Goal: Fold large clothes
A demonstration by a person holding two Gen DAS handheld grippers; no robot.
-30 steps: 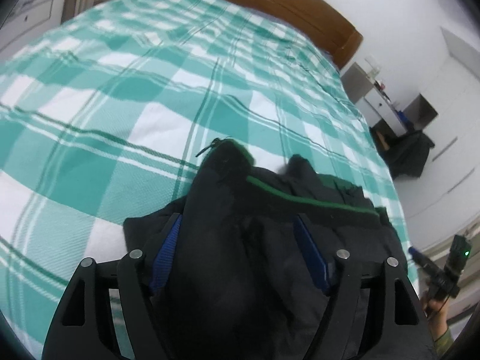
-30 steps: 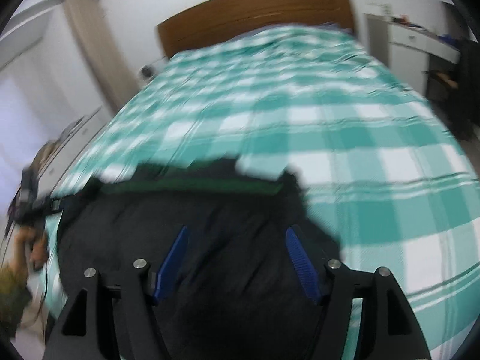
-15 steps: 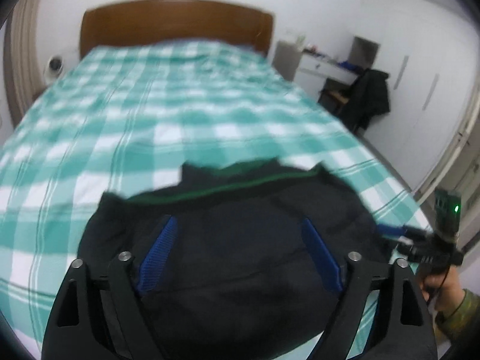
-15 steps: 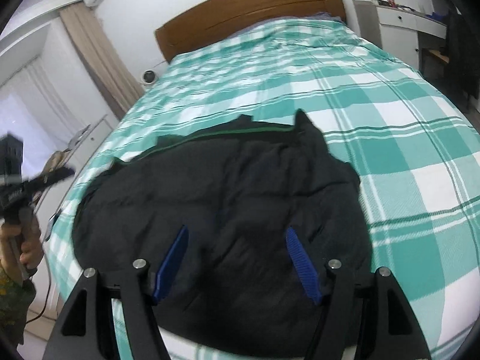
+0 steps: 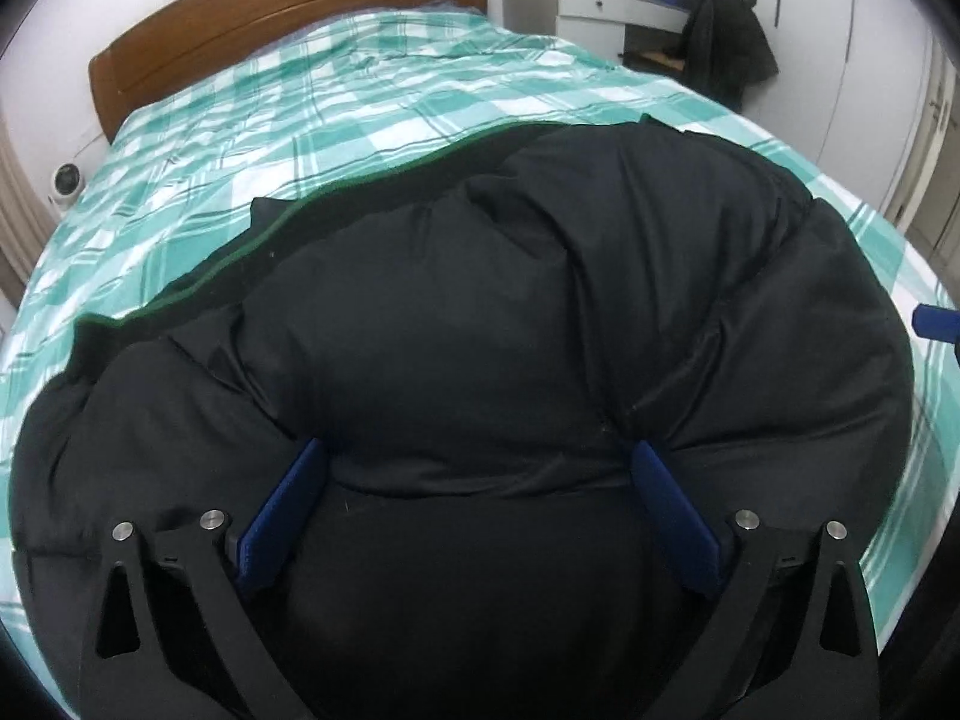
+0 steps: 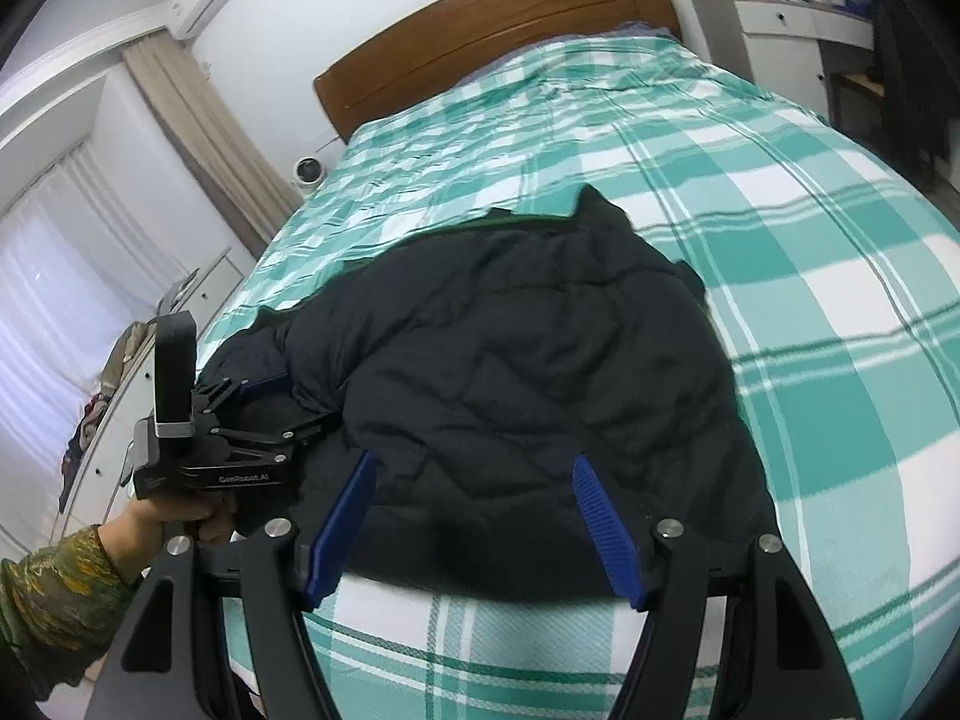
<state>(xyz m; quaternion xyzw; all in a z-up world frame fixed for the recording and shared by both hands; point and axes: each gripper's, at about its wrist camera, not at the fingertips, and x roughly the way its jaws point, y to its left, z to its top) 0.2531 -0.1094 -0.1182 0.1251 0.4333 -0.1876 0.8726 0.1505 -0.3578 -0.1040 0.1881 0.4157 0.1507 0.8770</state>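
The black padded jacket (image 6: 528,372) lies on the green-and-white checked bed (image 6: 810,276), at the near end, well away from the wooden headboard (image 6: 492,24), with its green-edged hem or collar line turned toward the headboard. It already looks doubled into a thick, rounded bundle rather than spread flat, so at least one fold seems to be made, though from these close, warped views it is hard to say how many layers lie there or where the sleeves have gone. The left gripper (image 5: 474,486) hangs low over the side of the bundle farthest from the right one; its jaws have just been opening and now stand wide, with puffy cloth bulging up between the blue pads (image 5: 672,510) but not squeezed by them. The right gripper (image 6: 474,516) is poised over the jacket's near edge with its jaws apart and nothing pinched. By my judgement a fold has just been let go; what is left is likely smoothing the bulk, squaring the edges and perhaps one more fold to make it compact.
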